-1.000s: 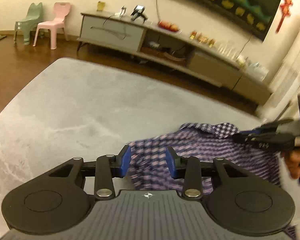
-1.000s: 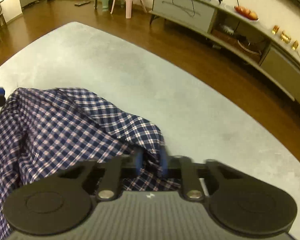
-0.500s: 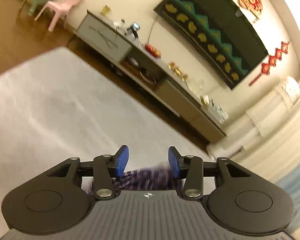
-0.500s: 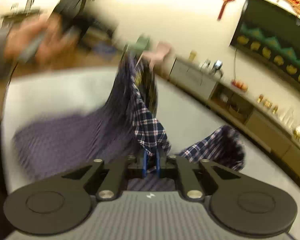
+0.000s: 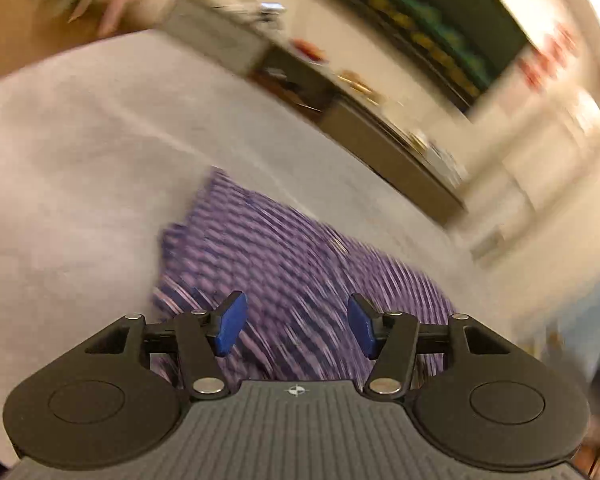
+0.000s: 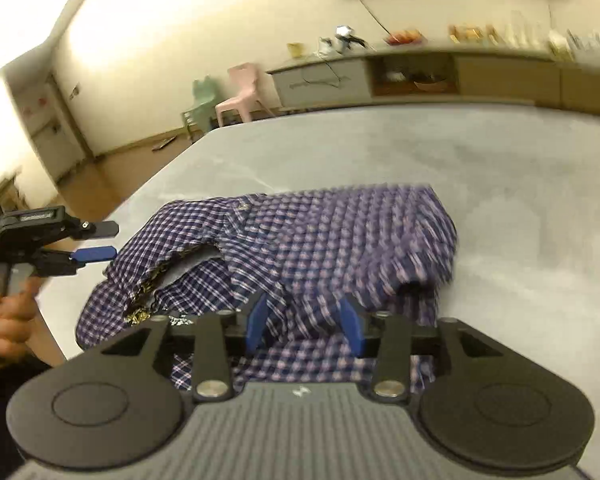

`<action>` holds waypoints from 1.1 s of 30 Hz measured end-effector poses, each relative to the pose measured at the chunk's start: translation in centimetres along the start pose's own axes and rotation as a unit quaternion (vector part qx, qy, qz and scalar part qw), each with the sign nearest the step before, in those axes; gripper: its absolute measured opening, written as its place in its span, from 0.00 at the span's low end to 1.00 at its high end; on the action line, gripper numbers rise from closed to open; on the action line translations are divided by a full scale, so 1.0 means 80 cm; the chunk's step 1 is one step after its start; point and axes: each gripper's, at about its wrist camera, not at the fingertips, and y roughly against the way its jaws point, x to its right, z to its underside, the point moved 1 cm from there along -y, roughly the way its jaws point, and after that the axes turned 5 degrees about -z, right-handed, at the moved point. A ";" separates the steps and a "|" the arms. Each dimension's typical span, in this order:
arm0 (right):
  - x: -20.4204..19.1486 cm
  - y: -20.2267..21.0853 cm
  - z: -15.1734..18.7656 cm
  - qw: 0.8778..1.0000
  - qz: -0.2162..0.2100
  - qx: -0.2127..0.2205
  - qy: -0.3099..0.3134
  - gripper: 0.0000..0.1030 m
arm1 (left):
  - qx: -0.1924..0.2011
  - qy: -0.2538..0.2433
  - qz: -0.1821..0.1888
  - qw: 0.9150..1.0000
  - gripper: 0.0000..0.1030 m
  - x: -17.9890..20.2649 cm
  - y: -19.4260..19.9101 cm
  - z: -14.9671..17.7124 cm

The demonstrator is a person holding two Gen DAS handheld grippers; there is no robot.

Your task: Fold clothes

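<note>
A blue and white checked shirt (image 6: pixel 300 240) lies crumpled on the grey table (image 6: pixel 500 168); it shows blurred in the left wrist view (image 5: pixel 284 256). My right gripper (image 6: pixel 305 326) is open, just above the shirt's near edge, with cloth lying between its blue pads but not pinched. My left gripper (image 5: pixel 293 330) is open and empty above the shirt; it also shows in the right wrist view (image 6: pixel 96 242) at the shirt's left edge, held by a hand.
The table's left edge (image 6: pixel 148 192) drops to a wooden floor. A long low TV cabinet (image 6: pixel 420 76) stands along the far wall, with a pink chair (image 6: pixel 242 94) and a green chair (image 6: pixel 200 100) beside it.
My right gripper held the shirt up in the air, then opened and let it drop onto the table. My left gripper swung back down over the shirt, still open.
</note>
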 end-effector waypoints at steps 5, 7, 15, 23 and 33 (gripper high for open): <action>-0.074 -0.060 0.003 0.981 0.055 -0.052 0.177 0.49 | -0.038 -0.179 0.002 0.983 0.57 0.054 -0.004 0.058; -0.070 -0.093 0.004 0.979 0.076 -0.079 0.173 0.29 | -0.053 -0.214 -0.028 0.975 0.57 0.056 -0.022 0.074; -0.064 -0.016 0.030 0.987 0.054 -0.052 0.140 0.04 | -0.045 -0.233 -0.053 0.970 0.57 0.051 -0.033 0.091; -0.073 -0.017 0.075 0.983 0.052 -0.077 0.158 0.04 | -0.019 -0.132 0.007 0.991 0.57 0.025 -0.005 0.050; -0.120 -0.029 0.109 0.938 0.114 -0.079 0.317 0.06 | 0.079 -0.071 0.032 0.994 0.57 0.002 0.001 0.009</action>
